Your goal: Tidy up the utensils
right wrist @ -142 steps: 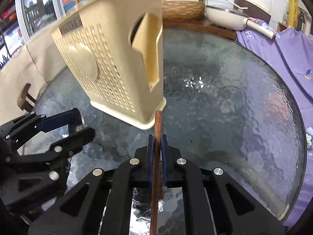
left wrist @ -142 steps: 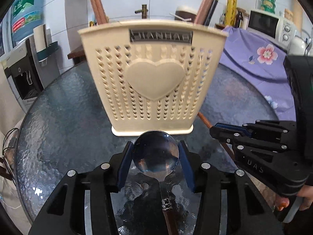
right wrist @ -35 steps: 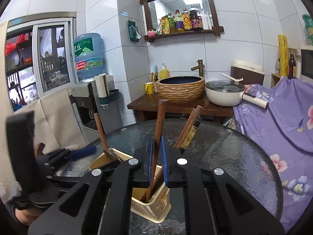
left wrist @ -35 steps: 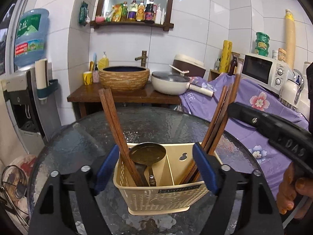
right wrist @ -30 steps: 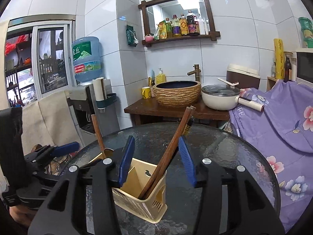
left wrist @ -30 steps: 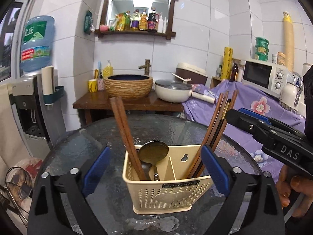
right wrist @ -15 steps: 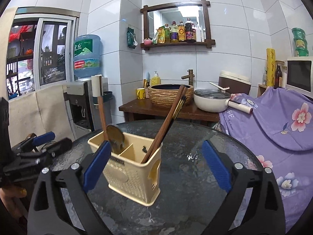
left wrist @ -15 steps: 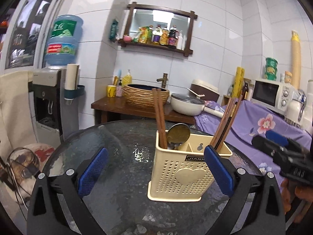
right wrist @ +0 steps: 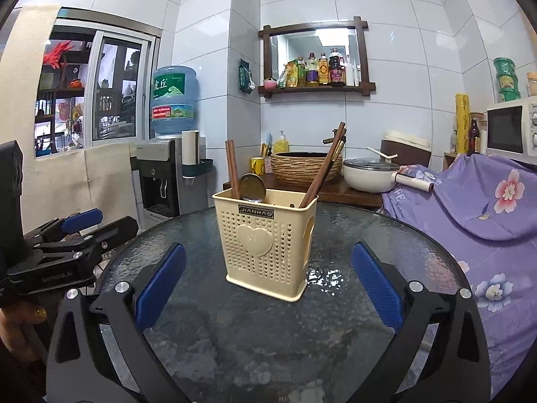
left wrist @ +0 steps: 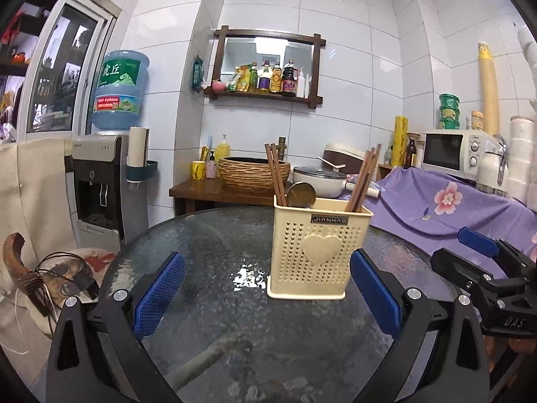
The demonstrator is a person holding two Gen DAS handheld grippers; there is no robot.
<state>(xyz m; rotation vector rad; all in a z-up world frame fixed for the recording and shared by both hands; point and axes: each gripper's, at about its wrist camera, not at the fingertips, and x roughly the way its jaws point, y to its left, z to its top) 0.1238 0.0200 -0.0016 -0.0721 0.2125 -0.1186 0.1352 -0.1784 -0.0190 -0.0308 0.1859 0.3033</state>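
A cream perforated utensil holder [left wrist: 320, 255] [right wrist: 266, 245] with a heart on its front stands upright on the round glass table [left wrist: 218, 268] [right wrist: 369, 252]. In it stand brown chopsticks [left wrist: 277, 176] [right wrist: 231, 168] on the left, a metal spoon [left wrist: 302, 195] [right wrist: 252, 186] bowl up, and more chopsticks [left wrist: 362, 176] [right wrist: 324, 164] leaning right. My left gripper [left wrist: 266, 292] hangs open before the holder, nothing between its blue pads. My right gripper [right wrist: 266, 283] is open too, empty, short of the holder. Each gripper shows at the side of the other's view.
Behind the table stands a wooden side table with a woven basin [left wrist: 253, 173] and a white pot [right wrist: 371, 169]. A water dispenser [left wrist: 100, 181] stands at the left. A purple flowered cloth [right wrist: 486, 208] covers furniture at the right, under a microwave [left wrist: 451, 151].
Both grippers have drawn back and sunk, so the holder looks smaller and farther. The right gripper let go of a chopstick, which now stands in the holder, and its jaws spread wide.
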